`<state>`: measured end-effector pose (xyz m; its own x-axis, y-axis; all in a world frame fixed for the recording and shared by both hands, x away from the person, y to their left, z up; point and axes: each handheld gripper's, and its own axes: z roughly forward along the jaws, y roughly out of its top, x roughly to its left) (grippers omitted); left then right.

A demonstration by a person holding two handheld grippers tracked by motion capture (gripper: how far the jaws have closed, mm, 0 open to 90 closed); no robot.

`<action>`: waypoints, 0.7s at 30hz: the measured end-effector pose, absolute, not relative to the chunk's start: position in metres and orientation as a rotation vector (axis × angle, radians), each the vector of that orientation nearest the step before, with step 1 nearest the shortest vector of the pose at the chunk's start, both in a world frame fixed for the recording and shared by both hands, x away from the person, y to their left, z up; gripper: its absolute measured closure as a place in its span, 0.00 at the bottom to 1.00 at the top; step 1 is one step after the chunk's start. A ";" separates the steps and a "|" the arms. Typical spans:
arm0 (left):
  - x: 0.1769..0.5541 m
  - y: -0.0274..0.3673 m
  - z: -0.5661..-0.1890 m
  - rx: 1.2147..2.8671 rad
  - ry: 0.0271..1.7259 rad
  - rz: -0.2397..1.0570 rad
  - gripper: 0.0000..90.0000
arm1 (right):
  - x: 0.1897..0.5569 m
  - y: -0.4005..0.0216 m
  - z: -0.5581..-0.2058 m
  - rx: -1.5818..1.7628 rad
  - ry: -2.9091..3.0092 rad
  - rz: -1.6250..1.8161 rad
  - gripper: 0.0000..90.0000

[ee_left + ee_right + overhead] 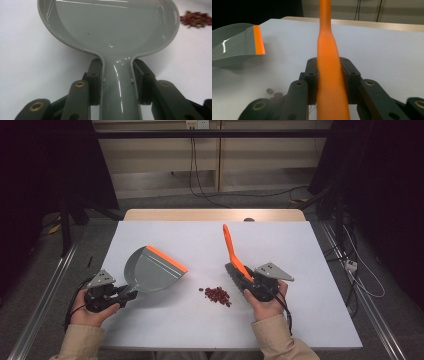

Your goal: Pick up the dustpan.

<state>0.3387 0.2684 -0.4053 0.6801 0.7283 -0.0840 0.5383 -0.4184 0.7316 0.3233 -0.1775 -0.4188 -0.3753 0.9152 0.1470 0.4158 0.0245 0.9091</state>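
Observation:
A grey dustpan (150, 270) with an orange lip (167, 259) rests left of centre on the white table. My left gripper (129, 295) is shut on its handle (120, 85), one pad on each side. The pan's bowl (110, 25) spreads out ahead of the jaws. My right gripper (248, 280) is shut on the orange handle (329, 75) of a small brush (235, 262), whose grey bristles (233, 271) touch the table. A small pile of red-brown beans (216, 294) lies between the pan and the brush. The beans (196, 18) also lie to the right of the bowl. The dustpan (234, 43) lies off to the brush's left.
The white table (300, 320) has a wooden edge (215, 214) at the back. Metal rails run along both sides on the floor, and cables (200, 185) trail behind the table. A few stray beans (274, 93) lie beside the right jaws.

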 end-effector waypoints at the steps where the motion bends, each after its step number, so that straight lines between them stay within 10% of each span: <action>1: 0.337 0.267 -0.405 2.121 0.957 0.305 0.70 | 0.324 -0.178 -0.419 1.348 1.818 1.327 0.79; 21: 0.310 0.240 -0.413 2.301 0.693 0.116 0.70 | 0.326 -0.172 -0.424 1.310 1.859 1.298 0.79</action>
